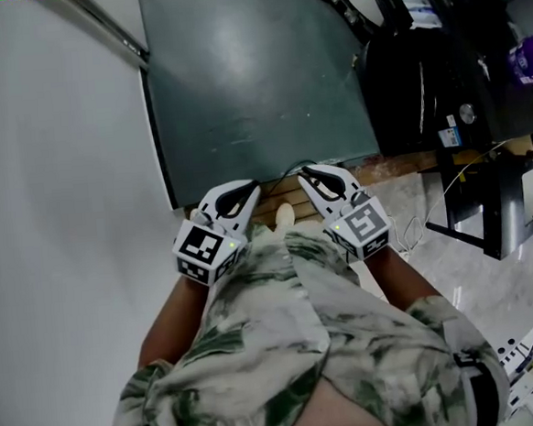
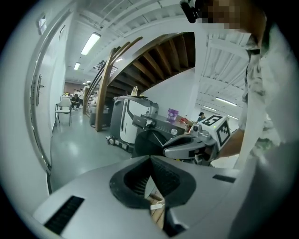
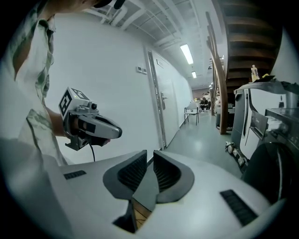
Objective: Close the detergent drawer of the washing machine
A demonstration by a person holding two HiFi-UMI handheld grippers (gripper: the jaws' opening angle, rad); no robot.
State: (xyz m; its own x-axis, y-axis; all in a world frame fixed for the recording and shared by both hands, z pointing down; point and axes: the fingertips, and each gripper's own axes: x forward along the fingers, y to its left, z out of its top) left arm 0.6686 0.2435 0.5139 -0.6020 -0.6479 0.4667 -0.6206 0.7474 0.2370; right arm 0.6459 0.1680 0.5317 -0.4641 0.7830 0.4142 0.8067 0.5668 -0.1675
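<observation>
Jaws: left gripper (image 2: pixel 150 161) together, right gripper (image 3: pixel 149 156) slightly apart, both empty. The washing machine (image 1: pixel 417 85) sits at 2 o'clock, well apart; drawer can't be made out. Likely light, stiff plastic slider: push flat on its front face.

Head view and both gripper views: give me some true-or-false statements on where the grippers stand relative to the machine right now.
1. The white left gripper and the white right gripper are held close to the person's leaf-patterned shirt. True.
2. The right gripper touches the black front-loading washing machine. False: the machine stands apart from it, at the head view's upper right.
3. The left gripper's jaws meet at the tips with nothing between them. True.
4. The right gripper's jaws clamp a drawer front. False: they stand slightly apart and empty.
5. A red carpet lies ahead. False: the smooth floor is dark green.
</observation>
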